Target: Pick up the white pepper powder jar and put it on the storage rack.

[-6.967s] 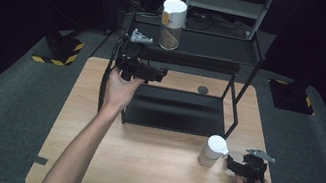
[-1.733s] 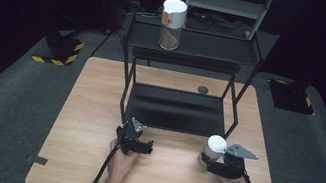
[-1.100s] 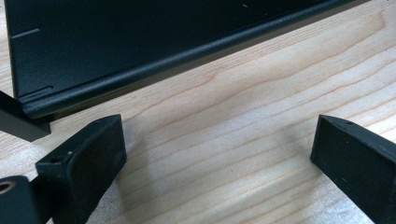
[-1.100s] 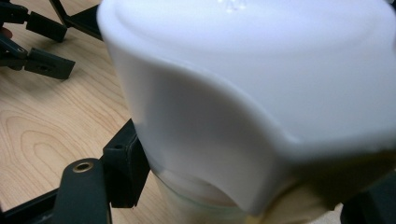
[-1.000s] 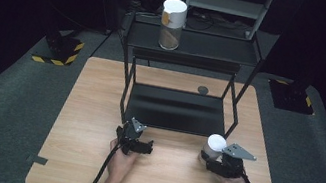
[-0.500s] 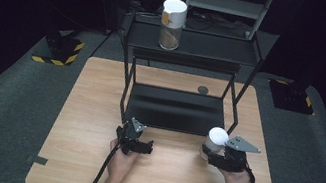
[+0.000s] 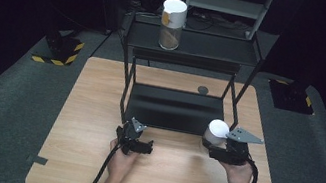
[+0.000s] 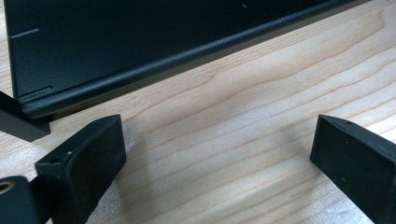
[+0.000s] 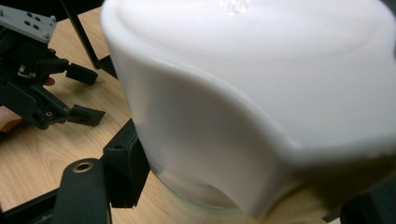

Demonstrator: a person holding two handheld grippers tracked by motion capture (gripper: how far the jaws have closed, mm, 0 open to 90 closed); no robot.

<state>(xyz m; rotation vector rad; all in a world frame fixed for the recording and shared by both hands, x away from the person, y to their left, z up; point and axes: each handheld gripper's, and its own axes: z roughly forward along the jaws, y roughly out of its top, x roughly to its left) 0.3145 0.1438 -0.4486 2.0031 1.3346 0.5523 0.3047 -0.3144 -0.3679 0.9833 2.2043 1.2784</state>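
In the lower middle of the high view, my left gripper [image 7: 141, 144] rests low over the counter [image 7: 92, 109], its jaws wide apart with nothing between them; the left gripper view has bare wood grain in the gap and the black rack's bottom shelf [image 8: 140, 51] just beyond. To the right of it, my right gripper [image 7: 212, 148] has its jaws clamped on the white-lidded jar [image 7: 217, 130], held upright with its long axis vertical, just off the lower right leg of the rack [image 7: 193, 51]. A second white-lidded jar [image 7: 173, 17] stands on the rack's upper shelf, at the upper middle, up and to the left of the held one. My right hand is the nearer to carry its jar there, I judge.
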